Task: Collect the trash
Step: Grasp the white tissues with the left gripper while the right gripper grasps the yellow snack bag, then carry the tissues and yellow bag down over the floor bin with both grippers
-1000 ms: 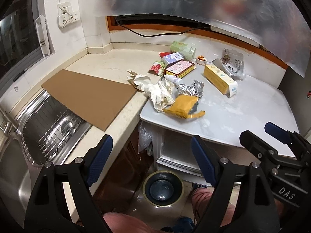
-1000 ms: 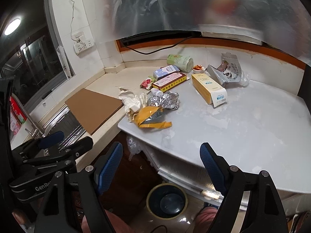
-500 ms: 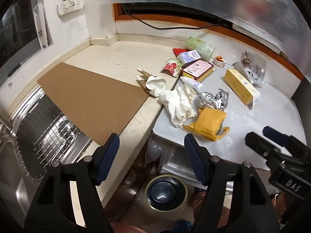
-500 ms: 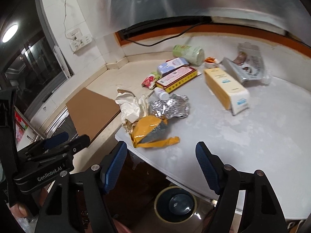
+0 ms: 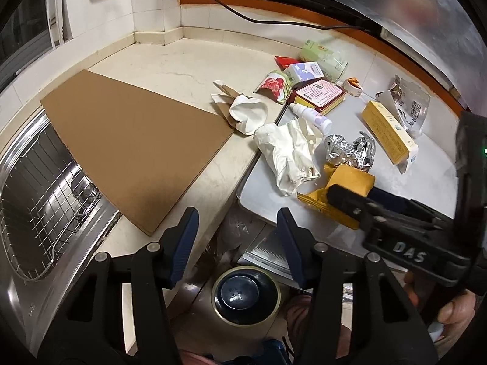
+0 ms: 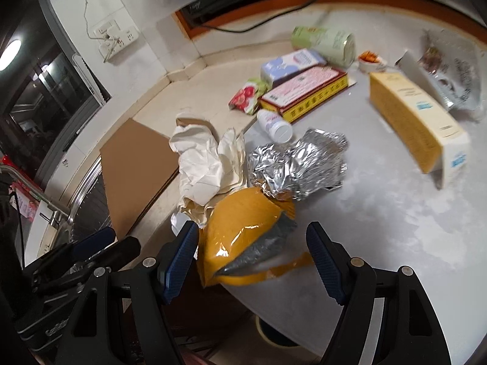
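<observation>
"DAS" in white on the black right gripper [image 5: 350, 196] body, lower right of the left wrist view, other print too blurred to read

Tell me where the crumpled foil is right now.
In the right wrist view, the crumpled foil lies mid-table, touching the yellow wrapper below it, white bottle just above.
</observation>
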{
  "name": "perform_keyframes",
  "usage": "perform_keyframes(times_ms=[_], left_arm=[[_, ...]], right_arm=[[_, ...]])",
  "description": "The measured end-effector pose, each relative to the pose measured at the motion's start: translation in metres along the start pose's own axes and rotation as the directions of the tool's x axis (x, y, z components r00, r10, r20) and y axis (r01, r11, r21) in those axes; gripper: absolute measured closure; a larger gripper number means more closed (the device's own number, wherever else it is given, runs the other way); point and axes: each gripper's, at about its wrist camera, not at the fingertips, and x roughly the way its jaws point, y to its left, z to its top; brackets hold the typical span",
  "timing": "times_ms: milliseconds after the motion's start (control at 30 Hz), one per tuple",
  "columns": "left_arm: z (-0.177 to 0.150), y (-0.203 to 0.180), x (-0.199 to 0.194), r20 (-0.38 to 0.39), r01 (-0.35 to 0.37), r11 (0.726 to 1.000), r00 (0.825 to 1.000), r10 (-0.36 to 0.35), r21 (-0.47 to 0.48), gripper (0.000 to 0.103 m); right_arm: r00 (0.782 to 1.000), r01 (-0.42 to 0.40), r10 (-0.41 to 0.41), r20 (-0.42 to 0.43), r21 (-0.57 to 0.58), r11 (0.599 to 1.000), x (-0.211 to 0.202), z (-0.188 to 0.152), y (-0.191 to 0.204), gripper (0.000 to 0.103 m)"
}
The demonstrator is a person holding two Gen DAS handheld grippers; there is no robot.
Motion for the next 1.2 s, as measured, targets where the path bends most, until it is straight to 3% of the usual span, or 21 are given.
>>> perform_keyframes(times_ms=[200,400,733,1067,1167,1200], left_arm=[[0.008,-0.003,0.003,0.004,0.025,1.000,1.000,-0.025,-0.001,0.052],[0.022,-0.013,0.012,-0.008,0.074,0.997,0.997,-0.074,-0.006,0.052],[0.049,-0.041,0.047,-0.075,0.135,0.991,0.988,-0.136,-0.014,0.051],[0.061,-0.053,0.096,-0.131,0.076,0.997,0.988,-0.079,-0.027,0.051],[0.060,-0.053,0.100,-0.112,0.074,0.996,0.991,-0.079,-0.043,0.064],[0.060,-0.052,0.099,-0.111,0.091,0.995,0.989,-0.095,-0.048,0.064]], right_arm=[[0.998,-0.047,0.046,-0.034,-0.032,0.998,0.012,-0.002,0.007,0.052],[0.998,-0.053,0.051,-0.033,-0.048,0.997,0.012,-0.005,0.009,0.063],[0.996,0.031,-0.030,0.079,0.000,1.000,-0.022,0.006,-0.032,0.069],[0.996,0.007,-0.007,0.091,0.000,1.000,-0.026,-0.001,-0.049,0.071],[0.996,-0.007,0.009,0.093,-0.018,1.000,-0.029,-0.007,-0.045,0.072],[0.996,-0.014,0.016,0.093,-0.023,1.000,-0.030,-0.010,-0.043,0.072]])
